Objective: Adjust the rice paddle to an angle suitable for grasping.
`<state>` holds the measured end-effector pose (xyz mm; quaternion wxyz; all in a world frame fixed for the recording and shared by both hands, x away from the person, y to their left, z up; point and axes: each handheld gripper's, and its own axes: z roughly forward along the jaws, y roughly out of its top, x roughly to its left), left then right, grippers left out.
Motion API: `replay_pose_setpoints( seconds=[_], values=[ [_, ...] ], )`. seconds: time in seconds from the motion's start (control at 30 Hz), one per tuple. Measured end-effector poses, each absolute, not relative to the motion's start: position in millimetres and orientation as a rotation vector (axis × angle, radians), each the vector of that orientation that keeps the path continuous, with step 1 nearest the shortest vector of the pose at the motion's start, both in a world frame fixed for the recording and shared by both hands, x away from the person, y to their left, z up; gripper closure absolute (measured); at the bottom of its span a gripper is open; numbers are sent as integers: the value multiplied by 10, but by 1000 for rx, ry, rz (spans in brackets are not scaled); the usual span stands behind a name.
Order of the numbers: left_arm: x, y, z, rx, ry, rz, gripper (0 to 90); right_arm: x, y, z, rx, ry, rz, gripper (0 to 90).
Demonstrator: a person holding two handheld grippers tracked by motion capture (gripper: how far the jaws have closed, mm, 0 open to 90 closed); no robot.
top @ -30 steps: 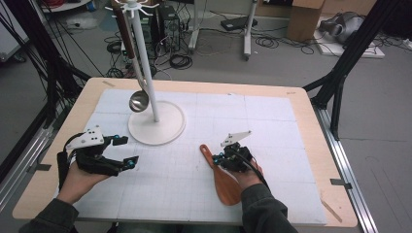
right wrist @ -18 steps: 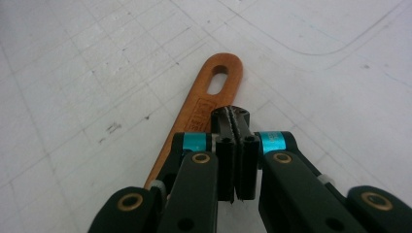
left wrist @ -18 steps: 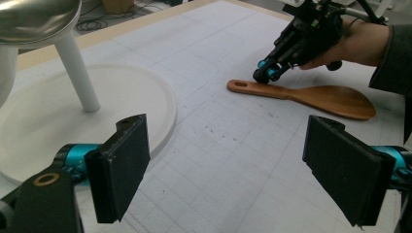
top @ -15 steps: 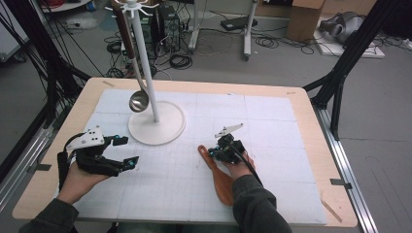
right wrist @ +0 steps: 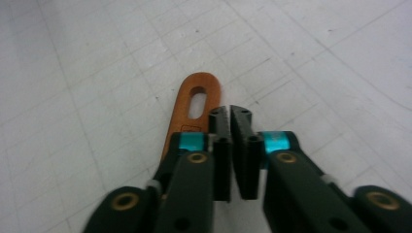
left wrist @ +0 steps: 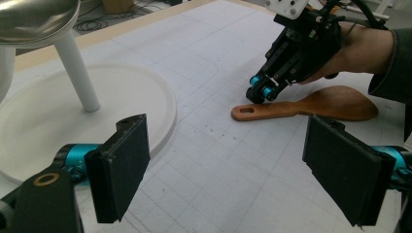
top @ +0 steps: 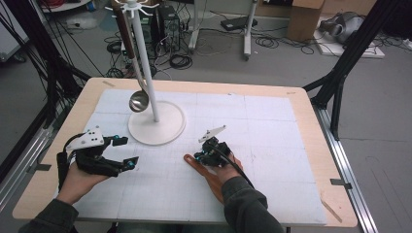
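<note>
A wooden spatula [top: 190,160] lies flat on the white mat, handle end pointing to the far left. My right gripper [top: 198,158] hovers low over that handle. In the right gripper view its jaws [right wrist: 229,114] stand shut with nothing between them, and the handle's slotted end [right wrist: 184,111] lies just left of the tips. The left gripper view shows the same gripper [left wrist: 260,92] by the spatula [left wrist: 311,104]. My left gripper [top: 127,152] is held open at the left of the mat, its pads [left wrist: 121,170] wide apart and empty.
A white hook stand [top: 156,127] with a round base rises at the mat's far left. A metal ladle [top: 139,100] hangs from it, its bowl just above the base. The gridded mat [top: 272,145] covers most of the wooden table.
My right hand and gripper have shifted left along the spatula to its handle end. The spatula's handle end now lies a little further left. The left gripper has stayed put.
</note>
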<state>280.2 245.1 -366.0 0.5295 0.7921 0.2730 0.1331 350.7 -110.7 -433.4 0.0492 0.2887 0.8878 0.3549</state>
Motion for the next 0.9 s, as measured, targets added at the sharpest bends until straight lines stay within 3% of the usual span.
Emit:
replay_pose_setpoints(
  seconds=[0.4,0.67,0.9],
  values=[
    [2799,2436,-3669,1899,651,317,177,3187,-1201,-4239,912,2682,1094,583],
    [2809,2421,-3684,1906,651,315,177,3076,-1154,-4316,879,2682,1016,558],
    [2827,2424,-3691,1907,655,315,177,3059,-1103,-4330,777,2691,951,628]
  ],
)
